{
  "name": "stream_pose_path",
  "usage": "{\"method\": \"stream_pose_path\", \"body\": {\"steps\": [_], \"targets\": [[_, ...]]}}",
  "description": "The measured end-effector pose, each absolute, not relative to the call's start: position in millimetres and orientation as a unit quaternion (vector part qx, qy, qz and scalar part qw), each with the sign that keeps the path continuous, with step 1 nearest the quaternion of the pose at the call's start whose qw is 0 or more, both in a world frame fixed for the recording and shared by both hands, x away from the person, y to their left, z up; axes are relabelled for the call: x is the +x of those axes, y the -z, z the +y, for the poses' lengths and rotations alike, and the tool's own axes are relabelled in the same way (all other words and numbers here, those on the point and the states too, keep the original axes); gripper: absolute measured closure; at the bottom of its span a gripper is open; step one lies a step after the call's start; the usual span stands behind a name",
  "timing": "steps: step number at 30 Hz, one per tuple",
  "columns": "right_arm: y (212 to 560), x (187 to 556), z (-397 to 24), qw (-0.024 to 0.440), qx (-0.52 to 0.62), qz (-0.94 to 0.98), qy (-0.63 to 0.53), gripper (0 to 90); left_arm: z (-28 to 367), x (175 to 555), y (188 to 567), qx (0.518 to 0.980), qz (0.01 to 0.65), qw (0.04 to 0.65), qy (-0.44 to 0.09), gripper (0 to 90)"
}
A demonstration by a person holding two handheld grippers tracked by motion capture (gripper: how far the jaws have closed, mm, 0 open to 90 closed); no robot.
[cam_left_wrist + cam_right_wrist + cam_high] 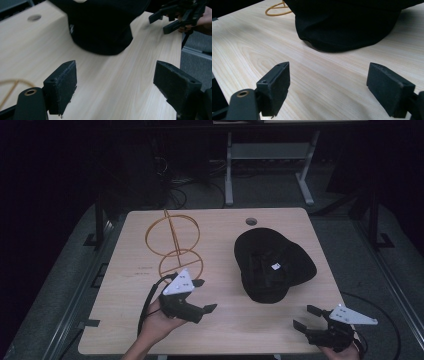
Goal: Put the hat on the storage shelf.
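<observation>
My left gripper (204, 295) hovers over the near-left part of the wooden table (125, 320), jaws spread wide apart, nothing between the pads. In my left gripper view the same gripper (113, 85) looks along bare wood toward the black cap (100, 27), which lies a little way ahead of the fingertips, not touching them.

My right gripper (306, 317) sits at the near-right corner of the table, held in my right hand (345, 352); its jaws are also spread wide, holding nothing (pads clear of the tabletop, as far as I can tell). In my right gripper view that gripper (327, 83) faces the cap (347, 25) across a strip of bare wood; the cap's edge rests flat on the table.

Cap position, from the high view: the black cap (272, 265) lies right of centre on the table, upside down or crumpled (cannot tell which), with a small white label (275, 266) showing on it. It is between my two grippers but farther back, apart from both.

A gold wire stand (173, 245) made of rings stands on the left half of the table, just behind my left gripper, well apart from the cap. A round cable hole (251, 221) sits near the far edge.
</observation>
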State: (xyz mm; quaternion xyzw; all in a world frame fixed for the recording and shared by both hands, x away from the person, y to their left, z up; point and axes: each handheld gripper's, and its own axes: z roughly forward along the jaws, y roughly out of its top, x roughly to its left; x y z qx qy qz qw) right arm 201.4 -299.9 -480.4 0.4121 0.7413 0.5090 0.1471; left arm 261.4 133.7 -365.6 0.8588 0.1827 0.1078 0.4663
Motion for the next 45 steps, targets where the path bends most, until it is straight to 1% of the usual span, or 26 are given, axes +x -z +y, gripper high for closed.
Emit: {"method": "stream_pose_path", "body": {"steps": [4, 6, 9, 13, 14, 17, 18, 26, 27, 29, 32, 33, 34, 35, 38, 40, 44, 45], "targets": [[477, 198, -298, 0.155, 0.404, 0.747, -0.505, 18.6, 107, 266, 348, 0.870, 0.144, 0.459, -0.111, 18.3], [476, 198, -298, 0.155, 0.403, 0.747, -0.506, 18.6, 104, 267, 345, 0.871, 0.138, 0.457, -0.113, 18.3], [474, 196, -300, 0.156, 0.402, 0.741, -0.515, 18.6, 84, 273, 337, 0.880, 0.112, 0.449, -0.104, 18.0], [473, 196, -301, 0.155, 0.399, 0.742, -0.517, 18.6, 71, 277, 335, 0.891, 0.093, 0.432, -0.102, 17.9], [473, 196, -301, 0.155, 0.398, 0.742, -0.516, 18.6, 64, 279, 334, 0.893, 0.084, 0.432, -0.091, 17.9], [472, 195, -300, 0.156, 0.398, 0.742, -0.517, 18.6, 57, 281, 334, 0.896, 0.081, 0.428, -0.086, 17.9], [472, 195, -300, 0.155, 0.397, 0.742, -0.518, 18.6, 49, 281, 334, 0.898, 0.074, 0.426, -0.083, 18.0], [471, 195, -301, 0.154, 0.395, 0.743, -0.519, 18.7, 19, 283, 337, 0.914, 0.040, 0.393, -0.091, 17.9], [472, 196, -300, 0.152, 0.394, 0.742, -0.520, 18.7, 12, 286, 341, 0.923, 0.034, 0.372, -0.094, 17.5], [472, 197, -299, 0.151, 0.393, 0.744, -0.520, 18.7, 5, 288, 344, 0.929, 0.026, 0.355, -0.100, 17.6], [472, 197, -297, 0.150, 0.389, 0.747, -0.518, 18.7, 0, 290, 347, 0.930, 0.027, 0.350, -0.106, 18.6], [472, 197, -297, 0.150, 0.389, 0.747, -0.517, 18.7, -3, 292, 348, 0.933, 0.026, 0.344, -0.106, 20.2], [471, 198, -296, 0.149, 0.388, 0.747, -0.518, 18.7, -5, 293, 349, 0.934, 0.026, 0.339, -0.107, 25.4], [471, 198, -296, 0.149, 0.389, 0.747, -0.519, 18.7, -10, 295, 354, 0.941, 0.021, 0.318, -0.112, 28.8], [472, 199, -296, 0.148, 0.387, 0.747, -0.519, 18.7, -15, 297, 358, 0.947, 0.022, 0.298, -0.115, 39.6], [471, 199, -297, 0.149, 0.387, 0.748, -0.519, 18.8, -17, 298, 360, 0.949, 0.021, 0.296, -0.104, 42.8], [470, 199, -297, 0.151, 0.385, 0.747, -0.521, 18.7, -21, 300, 364, 0.952, 0.025, 0.288, -0.096, 59.1], [470, 199, -297, 0.151, 0.385, 0.747, -0.521, 18.7, -22, 300, 366, 0.954, 0.027, 0.284, -0.094, 59.1]]}}
